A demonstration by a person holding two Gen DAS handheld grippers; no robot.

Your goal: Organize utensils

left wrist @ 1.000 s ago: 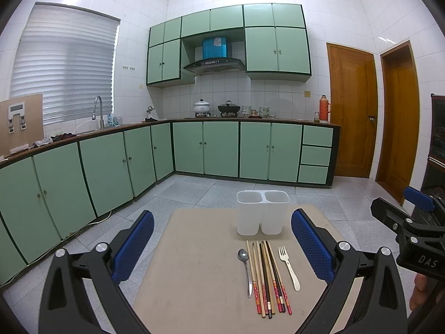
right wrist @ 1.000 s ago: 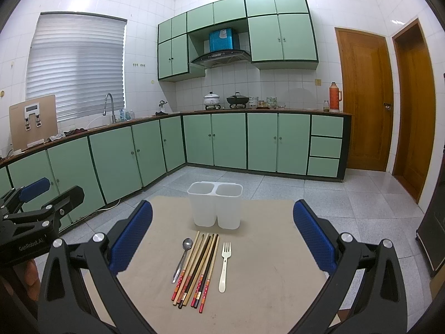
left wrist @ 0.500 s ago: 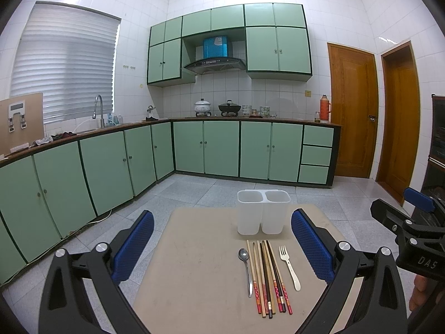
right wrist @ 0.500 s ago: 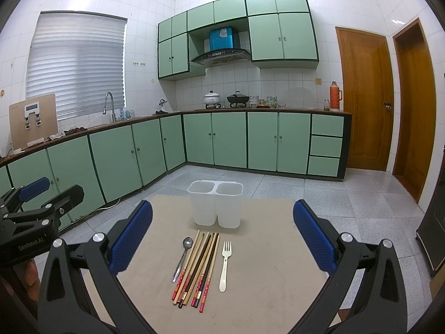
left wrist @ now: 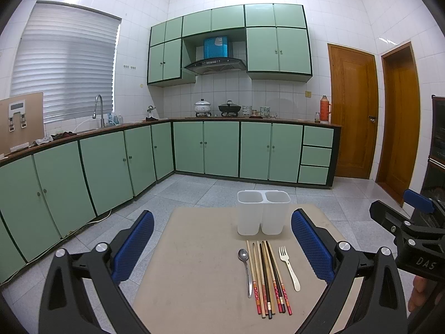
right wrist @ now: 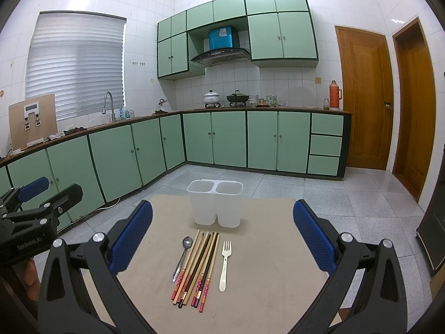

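On a beige table (left wrist: 194, 264) (right wrist: 264, 264) lie a metal spoon (left wrist: 245, 264) (right wrist: 182, 256), several chopsticks (left wrist: 267, 275) (right wrist: 198, 267) in a bundle and a cream plastic fork (left wrist: 289, 267) (right wrist: 224, 264). A white two-compartment holder (left wrist: 262, 212) (right wrist: 214, 203) stands upright just beyond them, both compartments showing nothing inside. My left gripper (left wrist: 222, 247) hovers open above the table's near side, left of the utensils. My right gripper (right wrist: 222, 239) is open too, with the utensils seen between its blue pads. Neither holds anything.
Green kitchen cabinets (left wrist: 111, 167) run along the left and back walls past a tiled floor (right wrist: 333, 194). Wooden doors (right wrist: 364, 97) stand at the right. A dark cabinet (right wrist: 434, 236) sits close to the table's right side.
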